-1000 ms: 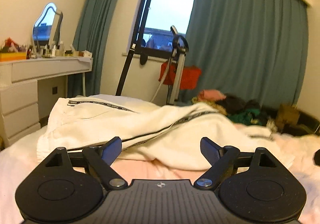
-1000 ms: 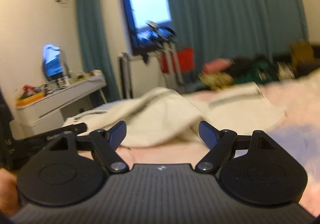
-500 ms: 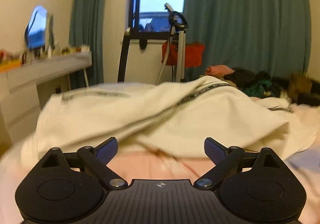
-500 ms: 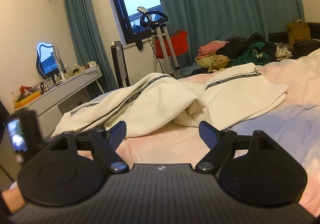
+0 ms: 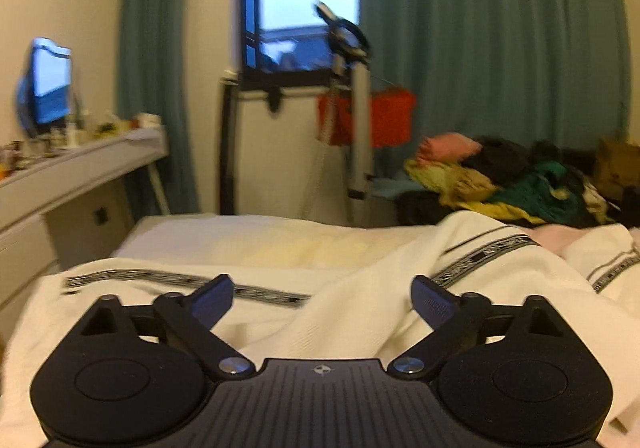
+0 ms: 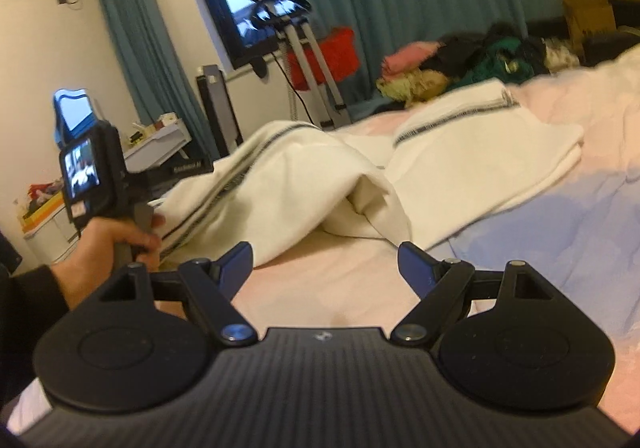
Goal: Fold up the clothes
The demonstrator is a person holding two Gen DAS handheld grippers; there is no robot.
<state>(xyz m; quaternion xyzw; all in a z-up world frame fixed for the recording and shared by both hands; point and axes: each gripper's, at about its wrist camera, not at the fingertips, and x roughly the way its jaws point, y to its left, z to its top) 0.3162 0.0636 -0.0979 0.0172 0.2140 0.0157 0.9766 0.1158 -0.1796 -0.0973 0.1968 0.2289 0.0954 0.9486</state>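
Observation:
A cream garment with black patterned trim (image 5: 360, 300) lies crumpled on the bed. In the right wrist view the same cream garment (image 6: 320, 183) spreads from the left to the far right, bunched up in the middle. My left gripper (image 5: 322, 298) is open just over the garment's near edge, nothing between its fingers. My right gripper (image 6: 325, 264) is open above the pink sheet (image 6: 328, 288), short of the garment's fold. A person's hand (image 6: 116, 240) holds the left gripper's handle at the left of the right wrist view.
A pile of mixed clothes (image 5: 500, 175) lies beyond the bed by the teal curtain. A white dressing table with a mirror (image 5: 60, 167) stands at the left. A metal stand with a red bag (image 5: 360, 119) is under the window. A lilac blanket patch (image 6: 560, 224) lies at right.
The left gripper has moved forward and lower onto the garment's edge. The right gripper has tilted down toward the sheet, and the hand holding the left gripper now shows clearly.

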